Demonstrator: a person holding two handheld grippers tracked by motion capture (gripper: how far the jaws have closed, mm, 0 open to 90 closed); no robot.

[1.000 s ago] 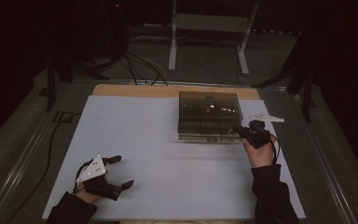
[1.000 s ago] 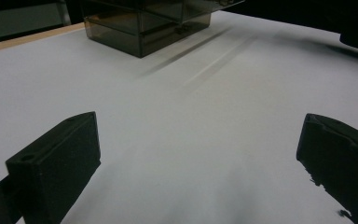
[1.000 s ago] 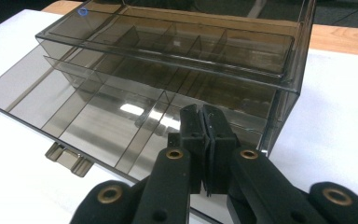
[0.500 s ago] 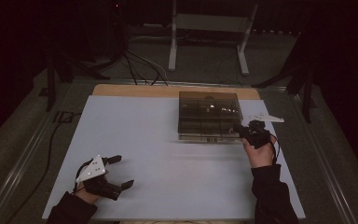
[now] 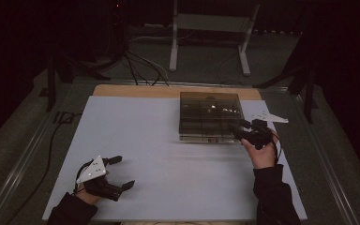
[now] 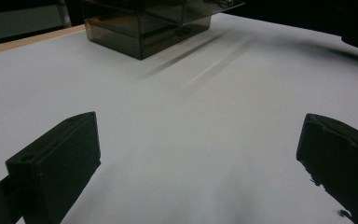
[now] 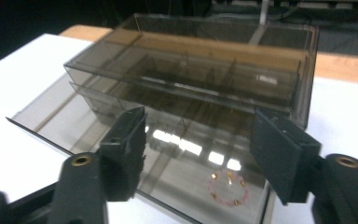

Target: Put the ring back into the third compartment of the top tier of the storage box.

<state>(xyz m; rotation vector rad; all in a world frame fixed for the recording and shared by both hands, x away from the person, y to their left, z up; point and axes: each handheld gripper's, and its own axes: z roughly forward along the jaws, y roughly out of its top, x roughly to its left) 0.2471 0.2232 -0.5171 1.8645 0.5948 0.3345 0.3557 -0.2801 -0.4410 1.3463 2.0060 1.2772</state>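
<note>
A white sheet (image 5: 159, 154) covers most of the desk (image 5: 136, 90), leaving a wooden strip bare along the far edge. On the sheet stands a smoky clear plastic box (image 5: 210, 117) with compartments, and a grey three-cornered plate (image 5: 268, 117) lies just beside it.

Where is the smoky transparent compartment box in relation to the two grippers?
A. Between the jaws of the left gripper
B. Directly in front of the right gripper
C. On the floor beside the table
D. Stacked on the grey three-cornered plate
B: the box sits on the table just ahead of the right gripper, far from the left gripper.
</note>
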